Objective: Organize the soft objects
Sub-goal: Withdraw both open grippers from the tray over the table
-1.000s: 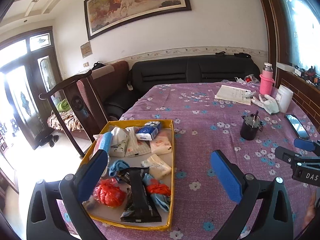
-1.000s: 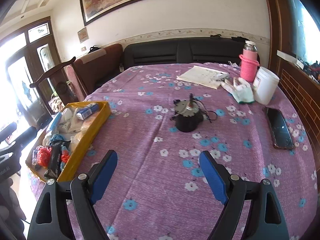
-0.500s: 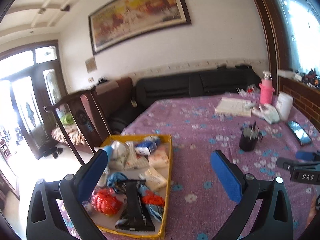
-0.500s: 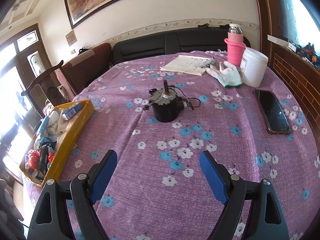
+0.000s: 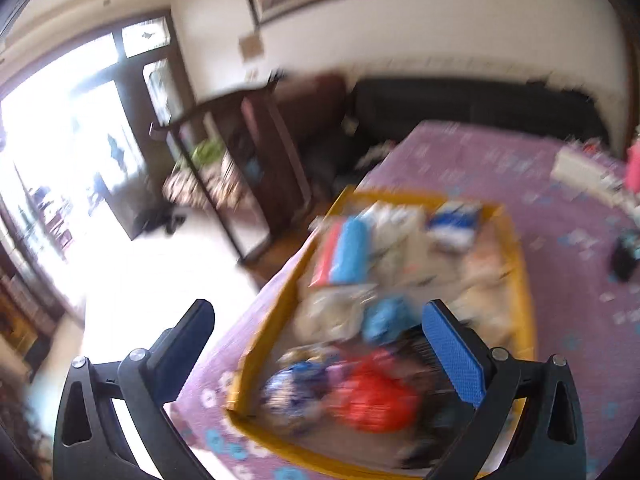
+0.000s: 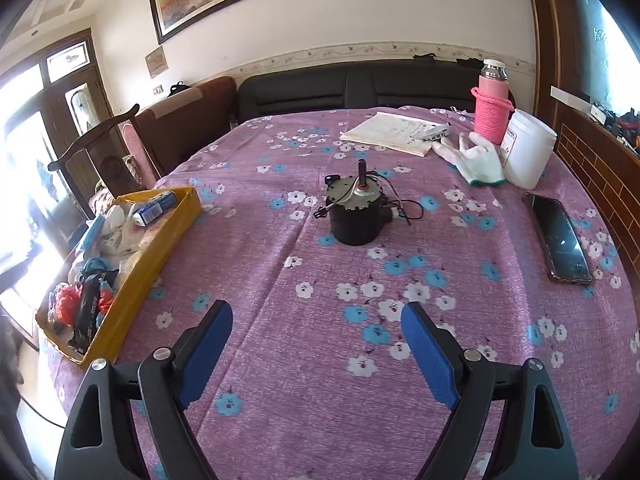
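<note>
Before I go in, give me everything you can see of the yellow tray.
The yellow tray is a shallow, open-topped rectangle with low walls, cardboard or plastic by its look. It lies flat on the purple flowered tablecloth at the table's left edge, near the dark wooden chair. It is crowded with soft packets: a blue-and-white tissue pack at the far end, white packs in the middle, a red bundle and a black packet at the near end. Neither gripper touches it. The left wrist view is motion-blurred.
</note>
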Motion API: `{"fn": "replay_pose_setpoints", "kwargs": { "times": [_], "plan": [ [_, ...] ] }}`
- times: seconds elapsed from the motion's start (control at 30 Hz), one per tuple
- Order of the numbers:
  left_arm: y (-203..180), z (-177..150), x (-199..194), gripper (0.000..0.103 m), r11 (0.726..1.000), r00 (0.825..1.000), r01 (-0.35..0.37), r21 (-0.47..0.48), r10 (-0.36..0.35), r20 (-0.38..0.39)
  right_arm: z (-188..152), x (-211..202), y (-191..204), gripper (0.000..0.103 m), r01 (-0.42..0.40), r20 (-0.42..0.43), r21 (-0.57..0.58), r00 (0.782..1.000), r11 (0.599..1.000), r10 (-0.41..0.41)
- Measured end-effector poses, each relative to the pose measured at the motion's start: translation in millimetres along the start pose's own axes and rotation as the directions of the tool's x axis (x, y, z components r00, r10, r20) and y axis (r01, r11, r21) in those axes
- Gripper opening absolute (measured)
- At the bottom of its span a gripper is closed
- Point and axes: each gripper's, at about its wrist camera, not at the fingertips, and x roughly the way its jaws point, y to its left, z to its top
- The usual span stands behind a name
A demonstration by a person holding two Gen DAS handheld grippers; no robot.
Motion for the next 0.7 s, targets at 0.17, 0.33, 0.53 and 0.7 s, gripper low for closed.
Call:
{"fn": "replay_pose_setpoints", "kwargs": {
  "times": [0.17,0.33,0.53,0.7],
  "plan": [
    [-10,-20,47,0.103,0.993,0.989,0.016,0.116,0.001,-0.148,-4,11,4,0.090,-0.013,-0.037,0.023,0.999,1.000,0.014],
    [-49,-28,35,0.103,0.951,0.989,0.110,0.288,-0.076,-0.127,-3,11,11,0.090,0.012,-0.042,-0.008,0.999,1.000,-0.013],
    [-18,20,27,0.103,0.984,0.999,0.019,0.177,-0.014,-0.029,-3,10,14,0.090,0.028,-0.040,-0.019,0.999,0.999,-0.029],
    [-54,7,62,0.103,0.927,0.993,0.043,0.373,0.000,-0.116,-4,25,15,0.090,0.014,-0.068,0.009,0.998,1.000,-0.013]
  ]
}}
